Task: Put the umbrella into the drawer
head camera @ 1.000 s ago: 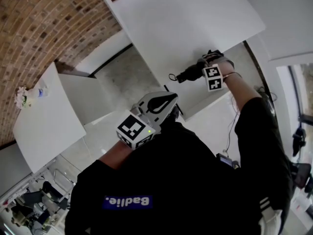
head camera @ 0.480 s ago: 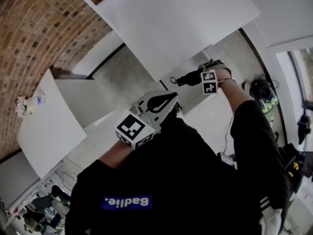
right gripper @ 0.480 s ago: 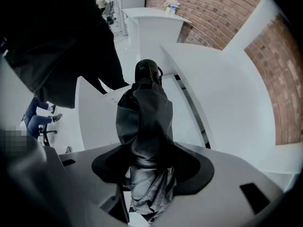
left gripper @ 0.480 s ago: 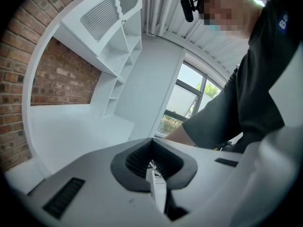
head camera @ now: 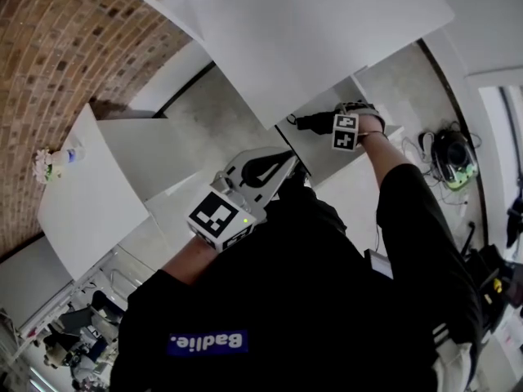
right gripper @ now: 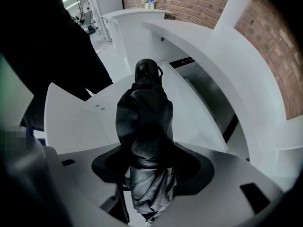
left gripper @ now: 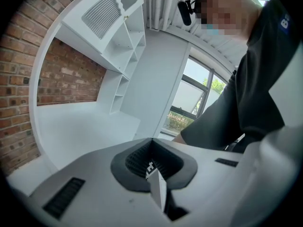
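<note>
A folded black umbrella [right gripper: 144, 112] sticks out forward from my right gripper [right gripper: 147, 176], which is shut on its lower end. Under it lies an open white drawer [right gripper: 75, 122] below the desk's edge. In the head view the umbrella [head camera: 306, 122] shows as a short dark shape at the desk's front edge, held out by the right gripper [head camera: 324, 124] on an outstretched arm. My left gripper [head camera: 282, 162] stays close to the person's chest. Its jaws are shut with nothing between them in the left gripper view [left gripper: 154, 174].
A broad white desk top [head camera: 310, 31] runs along a brick wall [head camera: 57, 47]. A white counter [head camera: 90, 202] at the left carries a small vase of flowers [head camera: 47, 163]. Cables and a greenish device [head camera: 449, 155] lie on the floor at the right.
The right gripper has carried the umbrella from above the desk top down to the desk's front edge, over the drawer. The left gripper has kept its place.
</note>
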The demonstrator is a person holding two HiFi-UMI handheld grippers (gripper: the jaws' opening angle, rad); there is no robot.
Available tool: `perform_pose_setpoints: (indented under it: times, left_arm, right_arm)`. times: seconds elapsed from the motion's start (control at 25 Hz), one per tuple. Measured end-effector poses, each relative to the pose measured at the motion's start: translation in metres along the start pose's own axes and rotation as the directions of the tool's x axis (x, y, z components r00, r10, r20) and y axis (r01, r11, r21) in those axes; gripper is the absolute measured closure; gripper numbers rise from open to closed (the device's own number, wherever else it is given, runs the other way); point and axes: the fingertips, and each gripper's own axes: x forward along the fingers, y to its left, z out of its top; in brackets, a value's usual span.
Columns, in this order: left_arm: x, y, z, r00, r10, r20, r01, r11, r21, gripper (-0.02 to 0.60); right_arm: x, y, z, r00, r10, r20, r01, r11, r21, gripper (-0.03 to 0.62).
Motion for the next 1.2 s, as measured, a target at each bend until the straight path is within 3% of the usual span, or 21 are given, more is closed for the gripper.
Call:
perform_pose_setpoints:
  times: [0.48,0.96,1.2]
  left_arm:
    - [0.003,0.011,-0.004,0.996,0.084,-0.038,-0.085,0.996,-0.015,0.58]
    - [-0.002,0.015,-0.021,0.987,0.147,-0.065,-0.151,0.987,-0.06,0.58]
    - [-0.006,0.01,-0.02,0.99,0.141,-0.024,-0.143,0.988,-0.066,0.58]
  right_arm:
    - [0.065,0.014,0.004,0.998,0.066,0.013,-0.066,0.998,0.009,0.321]
    - [0.096,0.013,0.004,0.999,0.044,-0.004,-0.044,0.999,0.0,0.316]
    - [0.067,0.008,0.008,1.0,-0.012,0.029,0.012,1.0,-0.001,0.315]
